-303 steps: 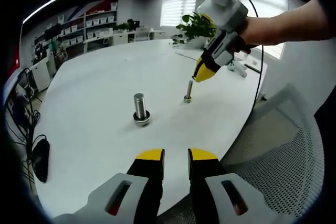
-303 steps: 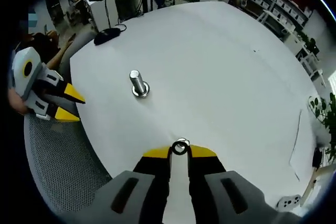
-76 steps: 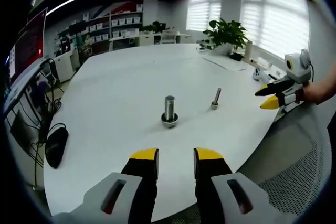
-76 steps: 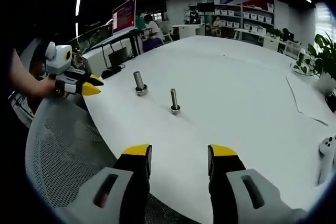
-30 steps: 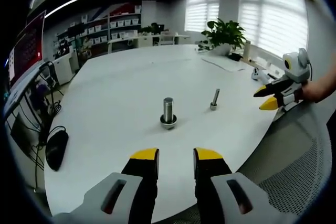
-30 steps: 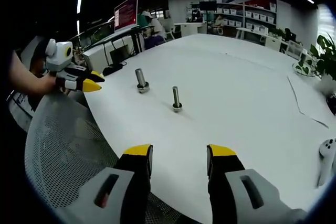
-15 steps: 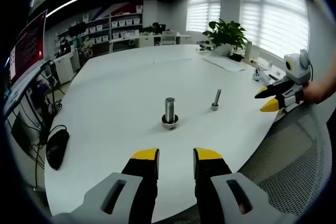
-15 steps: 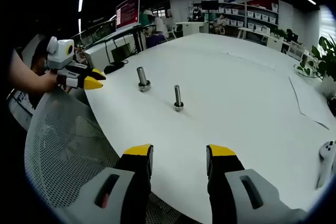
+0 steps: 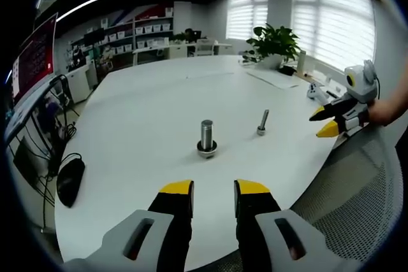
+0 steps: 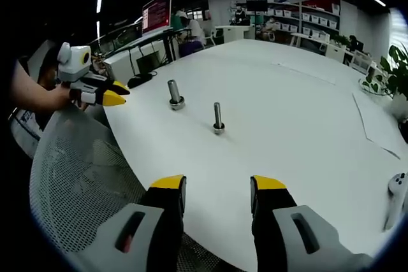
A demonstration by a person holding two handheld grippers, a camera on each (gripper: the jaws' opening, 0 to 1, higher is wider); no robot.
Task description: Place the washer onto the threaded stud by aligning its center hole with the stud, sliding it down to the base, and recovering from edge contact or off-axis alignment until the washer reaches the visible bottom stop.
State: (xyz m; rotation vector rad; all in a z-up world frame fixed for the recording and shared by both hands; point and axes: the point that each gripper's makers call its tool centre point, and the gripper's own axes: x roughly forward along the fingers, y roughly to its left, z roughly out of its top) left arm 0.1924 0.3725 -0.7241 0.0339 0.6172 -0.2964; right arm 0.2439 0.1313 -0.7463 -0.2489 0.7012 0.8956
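Observation:
A thin threaded stud (image 9: 262,121) (image 10: 217,118) stands upright on the white table (image 9: 140,113) (image 10: 287,100). A small metal ring, the washer (image 10: 218,130), lies around its foot. To its left stands a thicker stud (image 9: 206,137) (image 10: 173,94) on a wide ring base. My left gripper (image 9: 213,189) hovers open over the near table edge, well short of both studs, with nothing between its jaws. My right gripper (image 10: 218,184) is likewise open and empty, back from the thin stud. Each gripper, held by a hand, appears in the other's view: the right gripper (image 9: 326,121), the left gripper (image 10: 113,94).
A black mouse (image 9: 69,181) lies on the table's left side. Mesh chairs (image 9: 357,208) (image 10: 83,183) sit at the table edge near both grippers. A sheet of paper (image 10: 376,125) and a white controller (image 10: 396,190) lie far right. A potted plant (image 9: 274,41) stands at the back.
Ten seconds ago my right gripper held the washer over the thin stud; it has let go, opened and pulled back. Over the last second nothing on the table has moved.

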